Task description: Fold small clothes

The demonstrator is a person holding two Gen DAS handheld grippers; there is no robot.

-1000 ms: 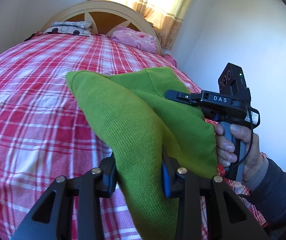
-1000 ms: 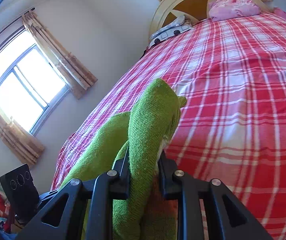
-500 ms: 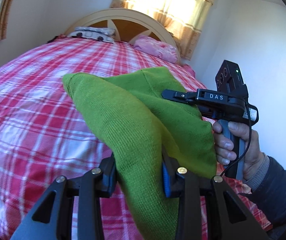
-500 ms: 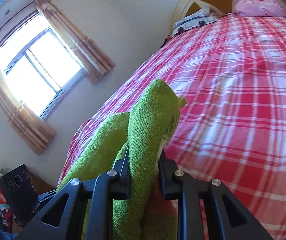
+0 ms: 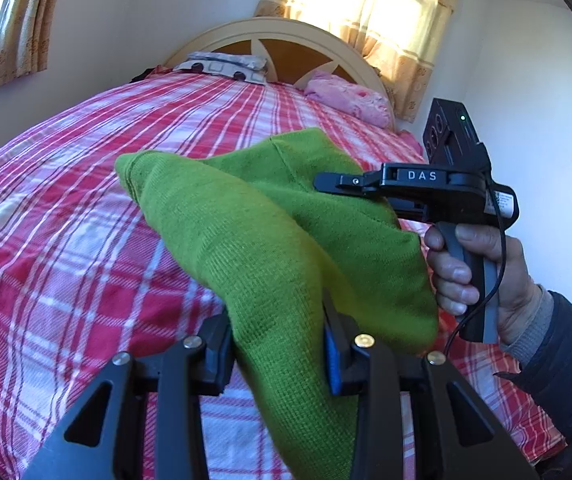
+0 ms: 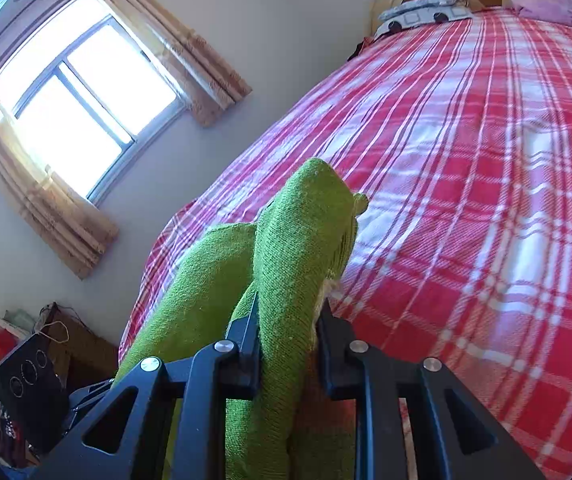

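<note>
A green knit garment (image 5: 253, 248) hangs in the air above the red plaid bed (image 5: 65, 240), held up between both grippers. My left gripper (image 5: 277, 352) is shut on a thick fold of it, cloth bulging up between the fingers. In the left wrist view the right gripper (image 5: 326, 180) comes in from the right, held by a person's hand (image 5: 470, 276), its tip against the far side of the cloth. In the right wrist view the right gripper (image 6: 288, 344) is shut on a bunched ridge of the green garment (image 6: 298, 240), which trails down to the left.
The bed (image 6: 466, 200) fills most of both views, with a cream headboard (image 5: 277, 40), a patterned pillow (image 5: 221, 66) and a pink pillow (image 5: 350, 98) at its far end. Curtained windows (image 6: 73, 100) line the wall. Bags and clutter (image 6: 9, 340) sit by the bed's left side.
Both grippers have swung together with the garment across the bed; the headboard and windows shifted in view. Neither grip on the cloth has changed.
</note>
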